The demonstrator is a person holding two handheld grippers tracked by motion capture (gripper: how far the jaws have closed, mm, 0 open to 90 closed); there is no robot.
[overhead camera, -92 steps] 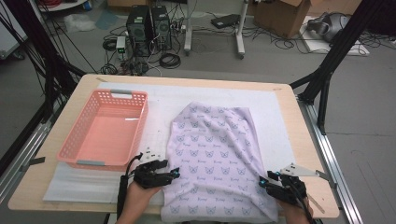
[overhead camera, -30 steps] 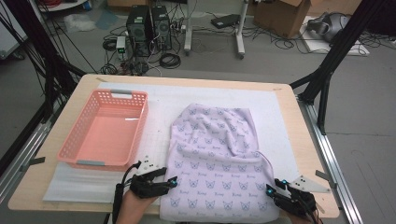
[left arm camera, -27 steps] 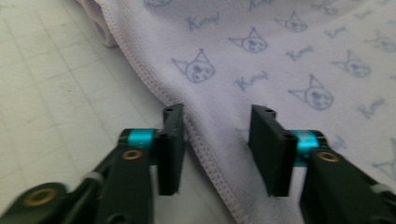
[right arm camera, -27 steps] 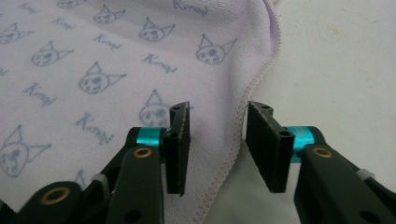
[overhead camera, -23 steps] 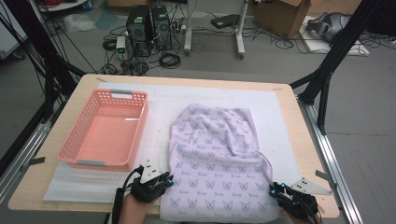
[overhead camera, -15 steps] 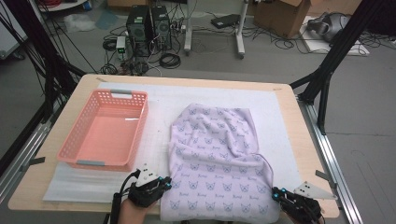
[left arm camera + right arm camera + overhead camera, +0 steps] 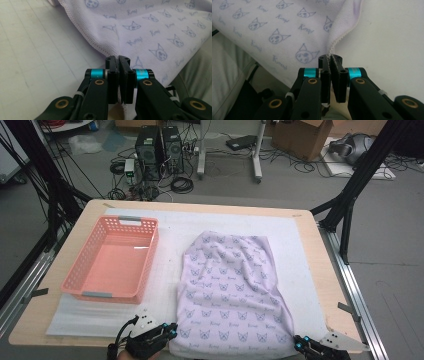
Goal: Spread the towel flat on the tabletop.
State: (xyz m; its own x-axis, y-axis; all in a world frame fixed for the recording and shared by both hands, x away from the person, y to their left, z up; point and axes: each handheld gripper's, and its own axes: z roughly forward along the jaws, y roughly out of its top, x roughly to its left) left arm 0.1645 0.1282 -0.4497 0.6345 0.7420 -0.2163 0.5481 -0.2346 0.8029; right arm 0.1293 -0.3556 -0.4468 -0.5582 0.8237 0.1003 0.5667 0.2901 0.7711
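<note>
A pale lilac towel (image 7: 227, 285) printed with small cat faces lies lengthwise on the white mat, its near end at the table's front edge. My left gripper (image 7: 170, 332) is shut on the towel's near left corner; the left gripper view has the hem (image 7: 100, 47) running into the closed jaws of that gripper (image 7: 118, 58). My right gripper (image 7: 299, 343) is shut on the near right corner, and in the right gripper view the stitched edge (image 7: 342, 35) is pinched where that gripper (image 7: 330, 57) closes. Both sets of jaws have just closed on the cloth.
A pink plastic basket (image 7: 75, 270) stands on the left of the mat, with nothing in it. The white mat (image 7: 300, 255) covers most of the wooden table (image 7: 325, 270). Cables, computer cases and boxes lie on the floor beyond the far edge.
Both hands have drawn back toward the near edge, pulling the towel's near end with them. The towel now lies longer and flatter at the front.
</note>
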